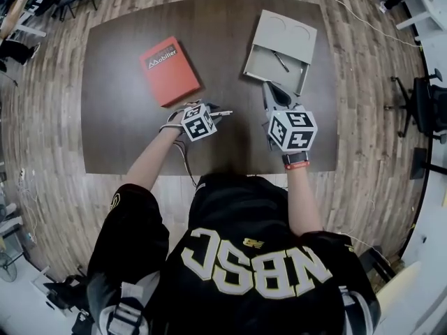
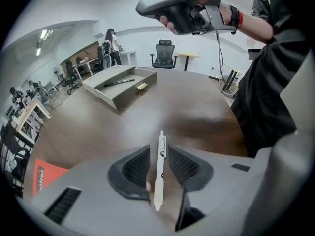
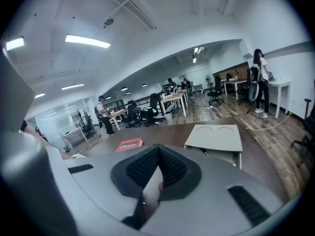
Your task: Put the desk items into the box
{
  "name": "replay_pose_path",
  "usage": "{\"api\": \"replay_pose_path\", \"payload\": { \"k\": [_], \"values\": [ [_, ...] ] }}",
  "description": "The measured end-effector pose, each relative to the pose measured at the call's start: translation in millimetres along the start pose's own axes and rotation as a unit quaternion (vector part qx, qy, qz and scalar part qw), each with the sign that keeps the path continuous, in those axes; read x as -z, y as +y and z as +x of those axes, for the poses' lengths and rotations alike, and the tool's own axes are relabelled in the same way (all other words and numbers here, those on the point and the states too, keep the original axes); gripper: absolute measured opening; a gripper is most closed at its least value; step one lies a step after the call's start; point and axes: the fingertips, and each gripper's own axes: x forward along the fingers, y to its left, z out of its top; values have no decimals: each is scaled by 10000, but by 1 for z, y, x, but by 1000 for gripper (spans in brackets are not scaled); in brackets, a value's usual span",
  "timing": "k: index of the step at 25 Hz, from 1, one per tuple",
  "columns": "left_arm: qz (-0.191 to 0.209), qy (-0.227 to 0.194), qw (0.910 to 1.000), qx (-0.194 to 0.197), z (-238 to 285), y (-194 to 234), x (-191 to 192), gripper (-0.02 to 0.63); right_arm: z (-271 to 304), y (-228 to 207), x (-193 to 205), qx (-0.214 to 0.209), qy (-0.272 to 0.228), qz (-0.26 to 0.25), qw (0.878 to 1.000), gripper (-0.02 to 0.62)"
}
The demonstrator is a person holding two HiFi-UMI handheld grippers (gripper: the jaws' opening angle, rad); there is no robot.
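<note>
Short of the box (image 1: 260, 63), the left gripper (image 2: 159, 150) holds its jaws apart around a white pen (image 2: 158, 186), apparently to grasp it; the right gripper (image 3: 158, 149), nearer the box, has its jaws closed, empty.

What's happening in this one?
A person at a dark table works a gripper in each hand. The left gripper is low over the table with a white pen between its open jaws; a slim gap shows on each side, so it is not gripped. The right gripper is shut and empty, raised near the open grey box. The box already holds a black pen and a small pale item. A red notebook lies on the table.
</note>
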Motion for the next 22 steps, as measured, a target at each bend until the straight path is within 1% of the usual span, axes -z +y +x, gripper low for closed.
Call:
{"api": "replay_pose_path", "payload": {
  "k": [5, 10, 17, 22],
  "values": [
    [37, 261, 9995, 196, 19, -5, 12, 129, 1, -5, 4, 40, 55, 40, 10000, 9],
    [157, 425, 9987, 217, 27, -6, 18, 111, 1, -9, 5, 87, 79, 76, 9999, 9],
    [227, 524, 9980, 287, 29, -9, 18, 73, 2, -13, 5, 88, 65, 207, 9997, 9],
    [125, 561, 9979, 289, 28, -10, 19, 66, 2, -11, 4, 74, 48, 257, 9996, 9]
  ]
}}
